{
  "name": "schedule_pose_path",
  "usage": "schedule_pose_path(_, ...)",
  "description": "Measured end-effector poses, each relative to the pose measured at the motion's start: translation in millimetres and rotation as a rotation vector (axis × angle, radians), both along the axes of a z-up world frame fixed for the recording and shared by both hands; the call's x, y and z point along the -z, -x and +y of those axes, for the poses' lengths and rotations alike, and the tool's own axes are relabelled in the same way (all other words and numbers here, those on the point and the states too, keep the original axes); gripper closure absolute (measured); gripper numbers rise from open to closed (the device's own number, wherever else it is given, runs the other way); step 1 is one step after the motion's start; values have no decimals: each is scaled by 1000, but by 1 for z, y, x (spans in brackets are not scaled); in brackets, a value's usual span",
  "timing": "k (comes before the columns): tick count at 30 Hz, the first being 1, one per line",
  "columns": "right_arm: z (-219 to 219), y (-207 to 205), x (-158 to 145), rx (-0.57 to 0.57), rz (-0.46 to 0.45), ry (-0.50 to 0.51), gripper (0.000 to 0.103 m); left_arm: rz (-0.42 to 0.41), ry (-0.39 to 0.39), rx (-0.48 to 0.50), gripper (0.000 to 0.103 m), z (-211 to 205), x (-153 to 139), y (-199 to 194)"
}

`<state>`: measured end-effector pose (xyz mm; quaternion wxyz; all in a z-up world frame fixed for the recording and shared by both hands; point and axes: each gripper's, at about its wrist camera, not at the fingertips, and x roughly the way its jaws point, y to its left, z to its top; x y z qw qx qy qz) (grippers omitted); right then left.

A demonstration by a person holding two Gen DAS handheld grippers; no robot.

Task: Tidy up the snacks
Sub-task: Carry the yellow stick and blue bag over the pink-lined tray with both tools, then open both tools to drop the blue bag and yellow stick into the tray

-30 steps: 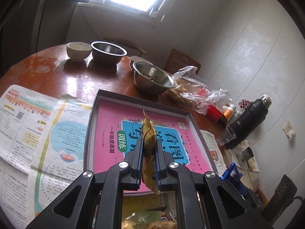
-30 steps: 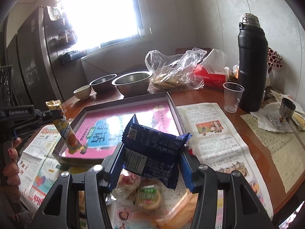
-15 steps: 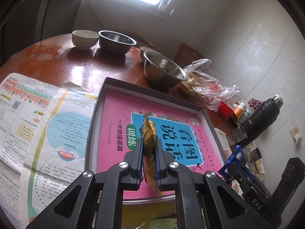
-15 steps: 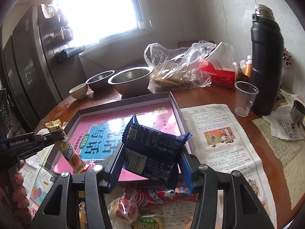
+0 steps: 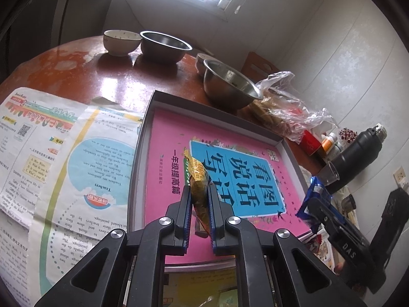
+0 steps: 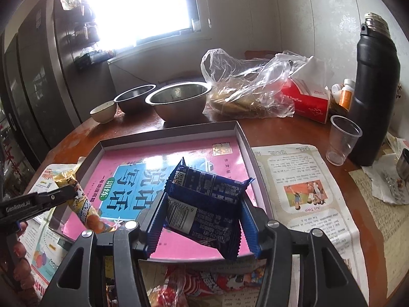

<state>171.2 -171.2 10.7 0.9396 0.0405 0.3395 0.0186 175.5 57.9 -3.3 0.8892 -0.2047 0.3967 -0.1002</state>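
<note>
**Both grippers loaded, held over the tray**

Left gripper (image 5: 200,199): jaws drawn almost together, clamped on a yellow stick pack (image 5: 198,186). In the left wrist view the pack stands at centre frame, its crimped top leaning toward upper left. In the right wrist view the same pack (image 6: 81,204) sits at lower left, tilted, its lower end over the near left corner of the tray (image 6: 245,140); whether it touches the tray floor cannot be told.

Right gripper (image 6: 202,220): jaws at a middling spread, pressed against the two sides of a blue wrapper (image 6: 204,204). The wrapper is bowed between the pads, barcode facing the camera, at centre frame above the tray's near edge. In the left wrist view the wrapper (image 5: 313,194) shows at right, over the tray's right rim.

Tray: shallow, grey-walled, with a pink and blue book cover (image 5: 230,168) lying flat in it. It rests on a round brown table (image 5: 76,71).

More wrapped snacks (image 6: 184,284) lie at the bottom of the right wrist view, in front of the tray.

Printed sheets (image 5: 64,153) lie on both sides of the tray.

Beyond the tray: two steel bowls (image 6: 176,99), a small white bowl (image 6: 103,111), a clear plastic bag (image 6: 250,87), a red box (image 6: 306,99).

Right edge: a clear cup (image 6: 342,140) just beside a black flask (image 6: 373,89).

Fingers (image 6: 23,268) of a hand show at lower left, behind the left gripper.
</note>
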Motion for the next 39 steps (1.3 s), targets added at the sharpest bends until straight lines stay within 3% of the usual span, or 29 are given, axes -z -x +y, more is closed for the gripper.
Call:
schedule_pose_path(6,-4,-12,9,10,56,-2,48,13,-4,13,90,-5,4,-1)
schedule_pose_path(14,-28,-20,19,16,121,-148,48,28,-6,16,89,-10,7,-2)
schedule_pose_path(32,-35,-13,15,45,111,-132,48,42,-9,22,85,-11,10,1)
schedule_pose_path(39,-44,-2,6,49,85,-151,48,45,-16,27,78,-14,8,4)
